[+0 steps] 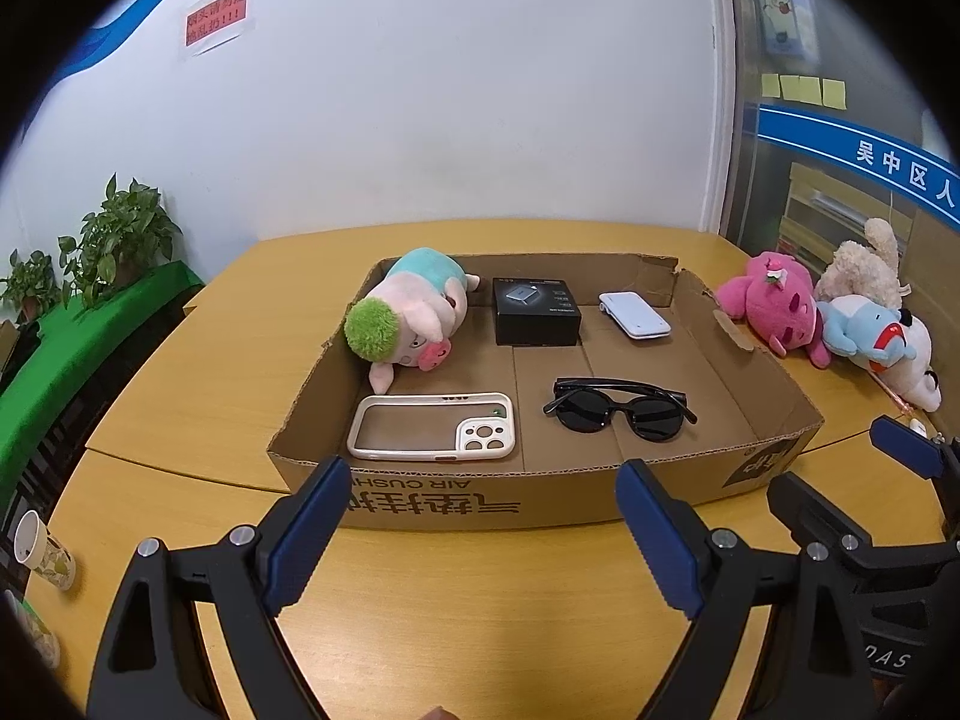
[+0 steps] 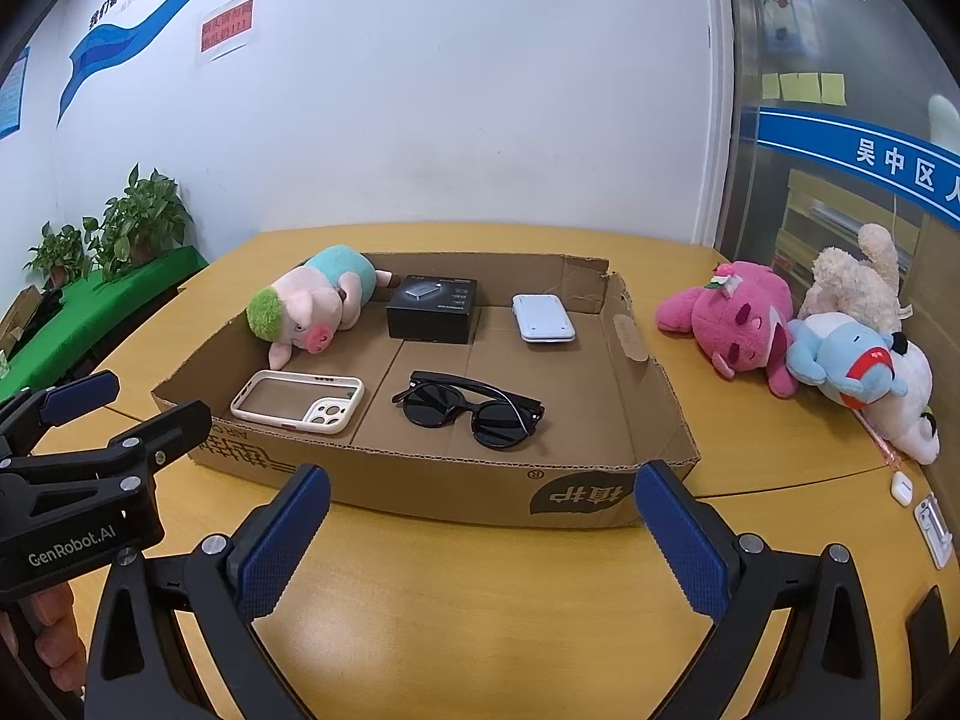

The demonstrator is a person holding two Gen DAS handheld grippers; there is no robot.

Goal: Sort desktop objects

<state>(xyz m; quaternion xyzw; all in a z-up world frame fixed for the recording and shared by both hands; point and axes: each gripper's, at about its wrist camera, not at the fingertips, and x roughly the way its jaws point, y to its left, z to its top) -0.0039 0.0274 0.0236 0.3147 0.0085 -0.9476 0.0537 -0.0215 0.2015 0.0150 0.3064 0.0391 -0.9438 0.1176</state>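
Blue-padded, the left claw point(image 1: 483, 531) and right claw point(image 2: 480, 534) both gape wide, empty, above the bare bench point(image 2: 456, 600) just short of the box point(image 2: 420, 483). Inside lie a case point(image 1: 432, 427) and sunglasses point(image 2: 471, 409) nearest, then a pig point(image 1: 414, 315), black carton point(image 1: 536, 312) and white pack point(image 2: 543, 318). Three plush toys point(image 2: 798, 336) wait outside, right of the box, so sorting looks partly done.
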